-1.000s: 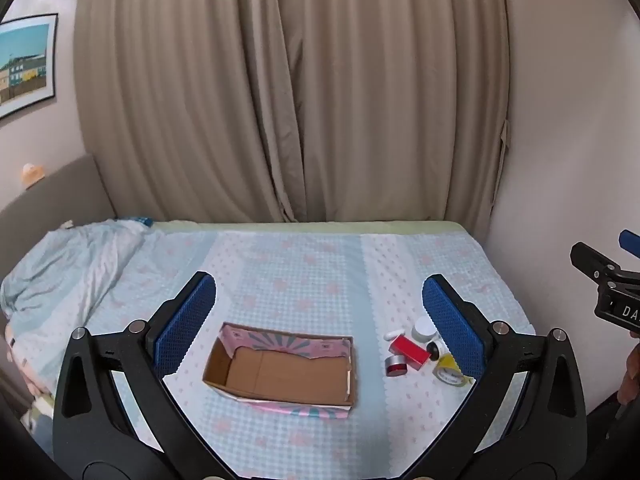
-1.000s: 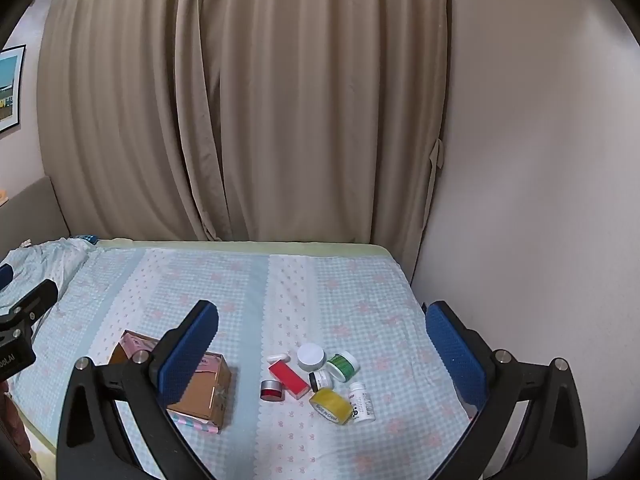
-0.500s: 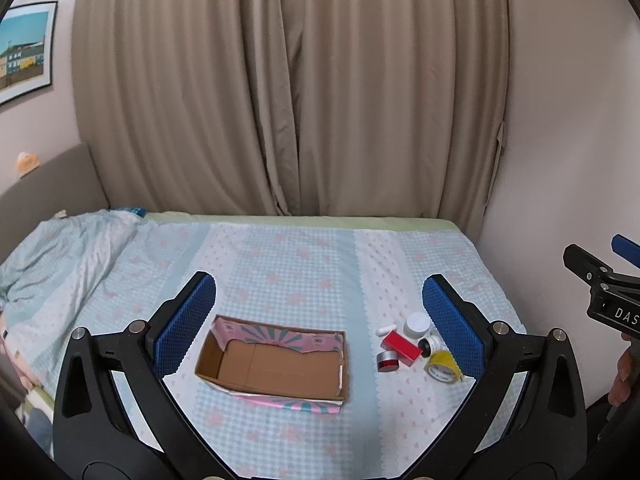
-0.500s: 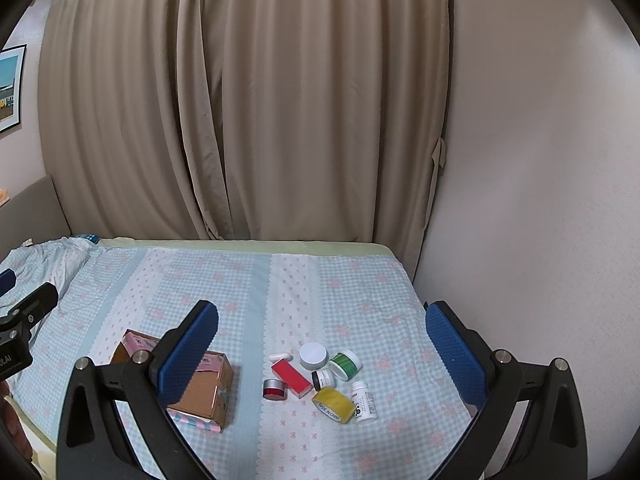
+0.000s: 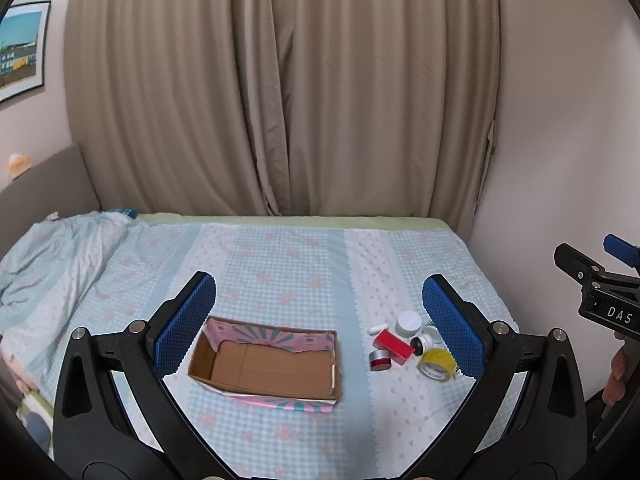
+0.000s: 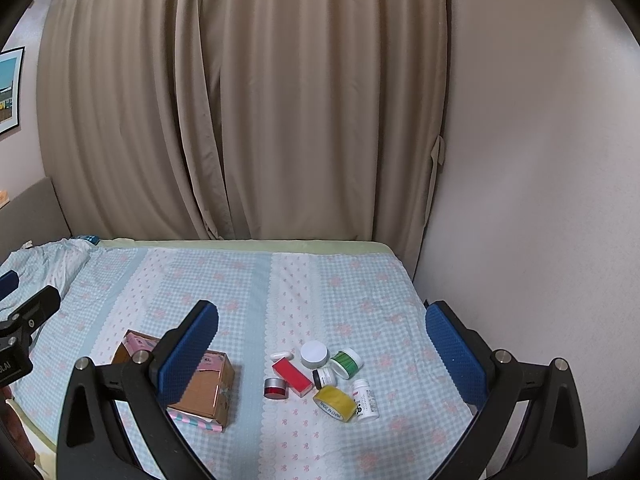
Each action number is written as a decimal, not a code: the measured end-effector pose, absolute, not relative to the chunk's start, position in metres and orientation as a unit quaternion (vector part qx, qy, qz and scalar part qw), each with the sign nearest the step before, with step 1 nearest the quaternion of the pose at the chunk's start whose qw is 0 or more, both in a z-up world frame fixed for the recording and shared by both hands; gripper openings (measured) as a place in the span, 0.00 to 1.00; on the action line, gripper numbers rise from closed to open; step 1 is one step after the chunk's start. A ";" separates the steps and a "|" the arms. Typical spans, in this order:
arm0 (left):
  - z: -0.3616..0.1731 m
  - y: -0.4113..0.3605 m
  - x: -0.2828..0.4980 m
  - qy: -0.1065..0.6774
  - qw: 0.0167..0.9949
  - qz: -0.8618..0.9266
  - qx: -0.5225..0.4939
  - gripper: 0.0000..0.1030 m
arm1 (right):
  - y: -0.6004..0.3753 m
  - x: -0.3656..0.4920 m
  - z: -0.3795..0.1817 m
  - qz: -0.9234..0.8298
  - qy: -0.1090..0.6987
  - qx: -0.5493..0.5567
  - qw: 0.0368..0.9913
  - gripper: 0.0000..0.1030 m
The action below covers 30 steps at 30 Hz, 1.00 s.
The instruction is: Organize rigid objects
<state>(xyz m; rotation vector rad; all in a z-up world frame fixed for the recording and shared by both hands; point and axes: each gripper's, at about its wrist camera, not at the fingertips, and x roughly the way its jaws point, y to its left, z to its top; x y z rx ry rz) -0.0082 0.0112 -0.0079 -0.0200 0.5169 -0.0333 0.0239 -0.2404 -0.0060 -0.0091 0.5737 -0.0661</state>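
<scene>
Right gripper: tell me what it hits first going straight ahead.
Probably the bedsheet just beyond the white jar, with the right gripper open and empty; depth is uncertain.

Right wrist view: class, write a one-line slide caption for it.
Open right gripper hovers above a bed, framing a cluster of small containers beside a cardboard box.

Right gripper (image 6: pixel 322 330) wide open above bed (image 6: pixel 360 292); cardboard box (image 6: pixel 200 388) left of clustered jars, yellow tape roll (image 6: pixel 334 403).

Green-lidded jar (image 5: pixel 431 323) mostly behind left tool's pad; bottle label (image 6: pixel 367 398) print too small.
</scene>
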 end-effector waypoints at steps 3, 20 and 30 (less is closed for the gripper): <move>-0.006 0.013 -0.009 0.256 0.967 -0.014 -0.011 1.00 | -0.241 0.023 -0.007 -0.033 0.283 -0.002 0.959 1.00; -0.004 0.014 -0.010 0.255 0.967 -0.010 -0.012 1.00 | -0.244 0.020 -0.005 -0.034 0.282 0.000 0.959 1.00; -0.004 0.013 -0.010 0.254 0.967 -0.008 -0.008 1.00 | -0.244 0.019 -0.005 -0.034 0.282 0.001 0.959 1.00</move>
